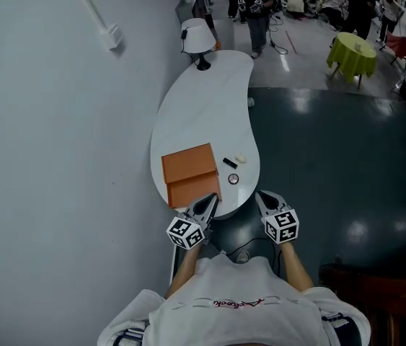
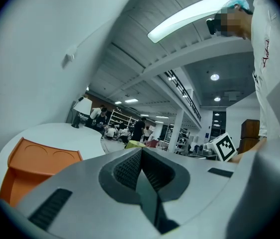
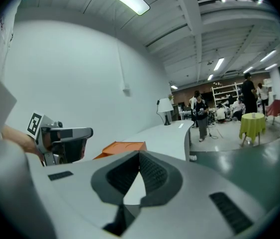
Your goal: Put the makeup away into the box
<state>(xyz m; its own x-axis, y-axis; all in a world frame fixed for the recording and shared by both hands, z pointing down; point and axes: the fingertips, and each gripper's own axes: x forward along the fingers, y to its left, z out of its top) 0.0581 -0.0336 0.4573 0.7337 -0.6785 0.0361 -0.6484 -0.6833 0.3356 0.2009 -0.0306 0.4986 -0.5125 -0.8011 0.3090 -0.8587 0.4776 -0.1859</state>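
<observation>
Grey jaws together on both, nothing held: left gripper (image 1: 208, 202) touching near edge of box, right gripper (image 1: 261, 196) near-right of box. Orange box (image 1: 190, 173) seemingly open on table (image 1: 203, 99). Makeup right of box: round compact (image 1: 233, 179), black stick (image 1: 230, 163), pale piece (image 1: 241, 158). Judged: approach step, nothing stowed yet. Next: open right jaws, reach for compact.

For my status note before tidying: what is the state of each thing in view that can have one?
Orange rectangular box: open, halves spread flat.
Small black stick: lying outside the box.
Small round case: outside the box.
Small white piece: outside the box.
Left gripper: shut, empty.
Right gripper: shut, empty.
White table lamp: upright.
</observation>
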